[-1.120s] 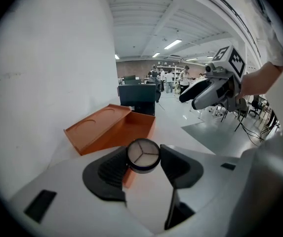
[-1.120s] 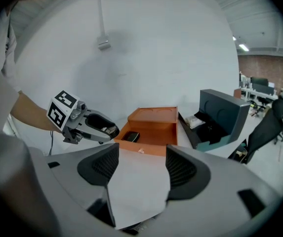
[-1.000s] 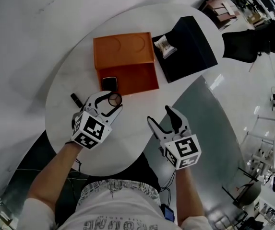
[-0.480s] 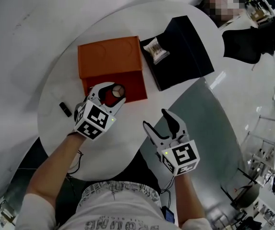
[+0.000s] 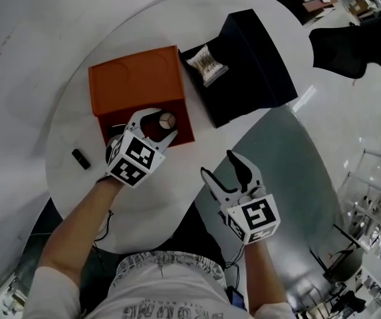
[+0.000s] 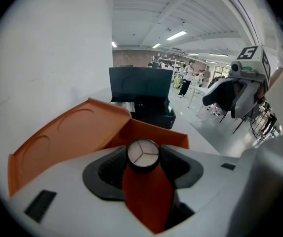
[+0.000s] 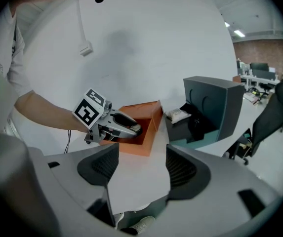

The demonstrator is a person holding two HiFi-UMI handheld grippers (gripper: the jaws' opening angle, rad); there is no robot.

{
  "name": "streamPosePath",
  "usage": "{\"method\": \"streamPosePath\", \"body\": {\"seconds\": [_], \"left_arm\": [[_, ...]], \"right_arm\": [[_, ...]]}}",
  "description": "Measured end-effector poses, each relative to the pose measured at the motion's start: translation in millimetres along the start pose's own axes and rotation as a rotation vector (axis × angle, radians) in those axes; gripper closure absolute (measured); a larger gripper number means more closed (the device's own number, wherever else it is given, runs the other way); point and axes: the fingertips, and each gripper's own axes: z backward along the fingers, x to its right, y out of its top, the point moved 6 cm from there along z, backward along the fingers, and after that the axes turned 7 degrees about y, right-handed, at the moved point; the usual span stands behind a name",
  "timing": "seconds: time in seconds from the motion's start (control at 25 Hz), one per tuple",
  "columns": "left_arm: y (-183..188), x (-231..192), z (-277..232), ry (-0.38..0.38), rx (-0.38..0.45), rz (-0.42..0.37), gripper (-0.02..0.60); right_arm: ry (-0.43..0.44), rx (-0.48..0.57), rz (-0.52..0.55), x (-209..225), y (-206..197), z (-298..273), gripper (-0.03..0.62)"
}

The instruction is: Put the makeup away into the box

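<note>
Your left gripper (image 5: 158, 123): fingers clamp round pot (image 5: 167, 119) over orange box (image 5: 135, 80), only lid (image 6: 142, 153) visible. Your right gripper (image 5: 218, 163): fingers wide, empty.

A white round counter (image 5: 150, 205) is set over a glossy grey floor (image 5: 296, 178). A black box (image 5: 256, 72) is placed on the far right part of the counter. Its lid (image 6: 140, 85) is seen standing upright in the left gripper view. A small pale packet (image 5: 205, 64) is laid at the left end of the black box. A black office chair (image 5: 342, 48) is positioned on the floor beyond the counter, at the far right. Strip lights (image 6: 177, 35) are mounted on the ceiling.
</note>
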Motion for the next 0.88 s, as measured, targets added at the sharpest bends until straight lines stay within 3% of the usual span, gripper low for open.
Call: {"method": "streamPosePath", "body": {"seconds": [0.88], "left_arm": [[0, 8, -42, -0.070, -0.177, 0.012, 0.341]], "right_arm": [[0.033, -0.039, -0.041, 21, -12, -6, 0.284]]}}
